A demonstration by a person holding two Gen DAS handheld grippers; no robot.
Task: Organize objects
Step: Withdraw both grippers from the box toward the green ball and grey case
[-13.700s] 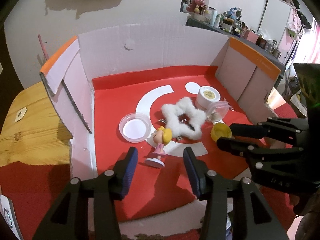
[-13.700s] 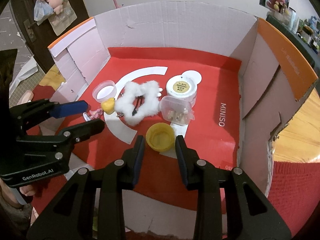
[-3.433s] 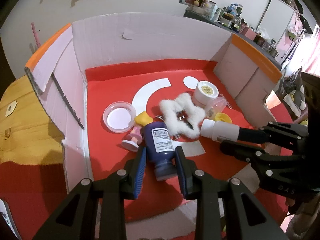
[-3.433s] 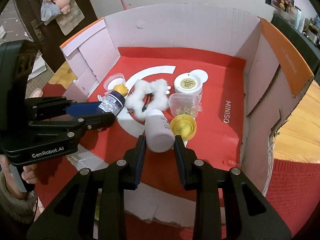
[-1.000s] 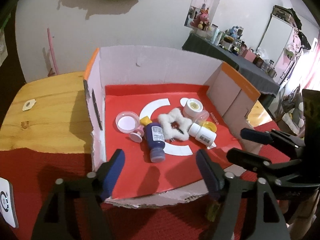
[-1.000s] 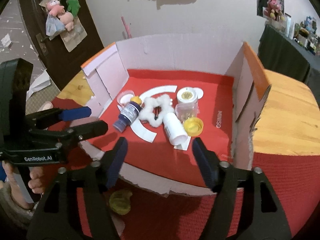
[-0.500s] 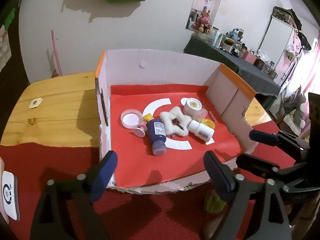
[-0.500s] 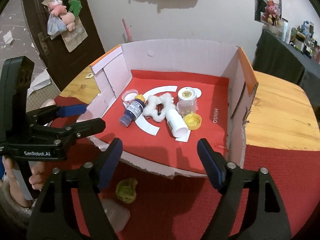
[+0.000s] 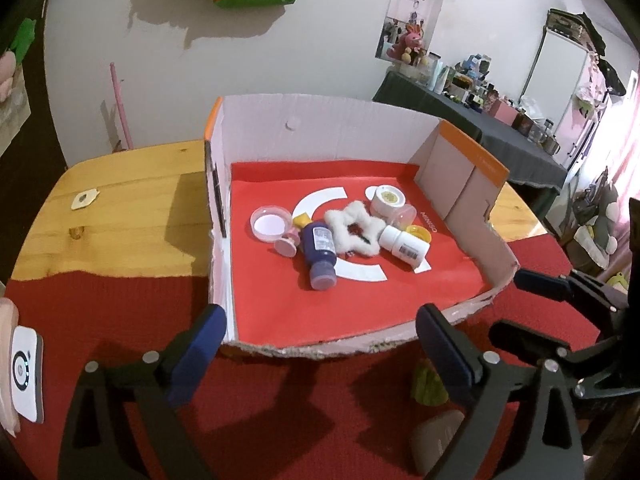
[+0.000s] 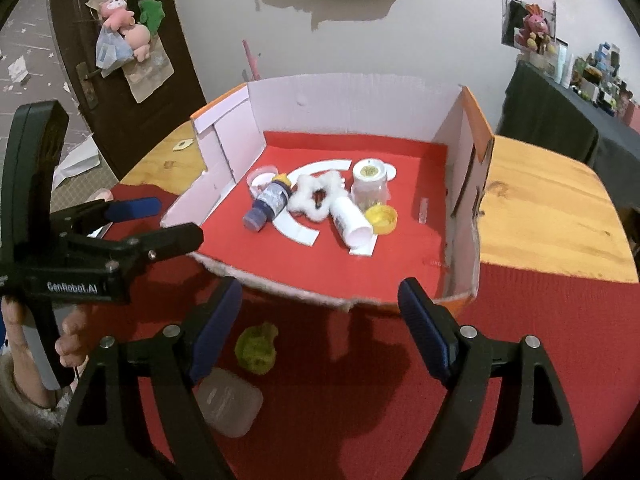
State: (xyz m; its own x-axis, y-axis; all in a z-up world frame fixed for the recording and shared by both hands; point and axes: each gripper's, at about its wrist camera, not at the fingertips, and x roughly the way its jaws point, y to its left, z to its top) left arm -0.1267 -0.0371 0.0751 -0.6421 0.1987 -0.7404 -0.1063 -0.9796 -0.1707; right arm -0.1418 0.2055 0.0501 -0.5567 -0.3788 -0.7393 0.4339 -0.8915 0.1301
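Observation:
A cardboard box [image 9: 320,136] with a red floor holds a dark blue bottle [image 9: 318,250], a white fluffy star [image 9: 352,230], a white pill bottle [image 9: 402,244], a white jar [image 9: 386,198], a clear lid [image 9: 270,222], a small doll [image 9: 290,240] and a yellow cap [image 10: 382,218]. My left gripper [image 9: 320,346] is open and empty, held back in front of the box. My right gripper [image 10: 320,324] is open and empty, also in front of the box. A green crumpled object [image 10: 256,346] and a clear plastic piece [image 10: 228,404] lie on the red cloth outside the box.
The box [image 10: 352,96] stands on a wooden table [image 9: 120,200] partly covered by a red cloth [image 10: 360,400]. A white device [image 9: 26,372] lies at the left edge. A cluttered dark table [image 9: 480,120] stands at the back right.
Both grippers have pulled further back from the box and stay open. The blue bottle and white bottle remain lying in the box where they were released.

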